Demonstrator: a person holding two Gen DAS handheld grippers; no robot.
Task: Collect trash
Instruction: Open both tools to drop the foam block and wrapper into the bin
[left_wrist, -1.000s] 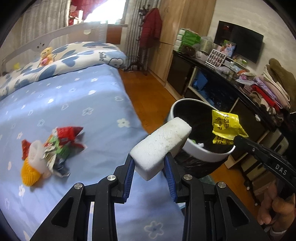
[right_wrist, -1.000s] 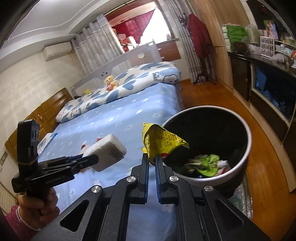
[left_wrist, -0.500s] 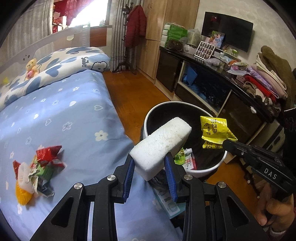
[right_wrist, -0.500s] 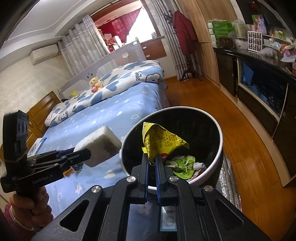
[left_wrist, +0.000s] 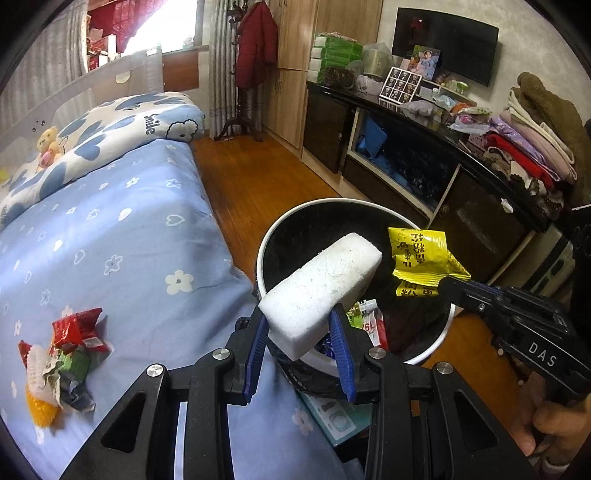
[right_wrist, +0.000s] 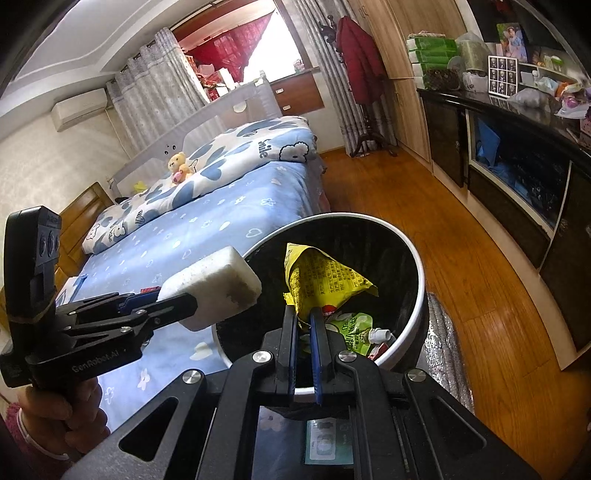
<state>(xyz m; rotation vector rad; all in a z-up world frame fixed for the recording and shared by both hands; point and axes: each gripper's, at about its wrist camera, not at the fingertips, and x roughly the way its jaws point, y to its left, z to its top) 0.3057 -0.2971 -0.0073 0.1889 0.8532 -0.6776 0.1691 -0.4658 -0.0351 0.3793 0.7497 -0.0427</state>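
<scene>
My left gripper (left_wrist: 300, 319) is shut on a white foam block (left_wrist: 320, 288) and holds it over the near rim of the white bin with a black liner (left_wrist: 284, 236). The block also shows in the right wrist view (right_wrist: 214, 288). My right gripper (right_wrist: 303, 314) is shut on a yellow snack wrapper (right_wrist: 325, 284) and holds it above the open bin (right_wrist: 415, 258). The wrapper also shows in the left wrist view (left_wrist: 421, 254). Green and red wrappers (right_wrist: 351, 328) lie inside the bin. A pile of red, green and orange trash (left_wrist: 62, 354) lies on the blue bed (left_wrist: 122, 229).
The bin stands on the wood floor (left_wrist: 251, 177) beside the bed's edge. A black cabinet (left_wrist: 424, 173) with clutter and folded clothes runs along the right wall. A coat rack (left_wrist: 251, 74) stands in the far corner. A small box (right_wrist: 325, 443) lies under the bin's near side.
Both grippers have moved toward and over the bin with their loads. The trash pile on the bed has shifted to the left of the left wrist view.
</scene>
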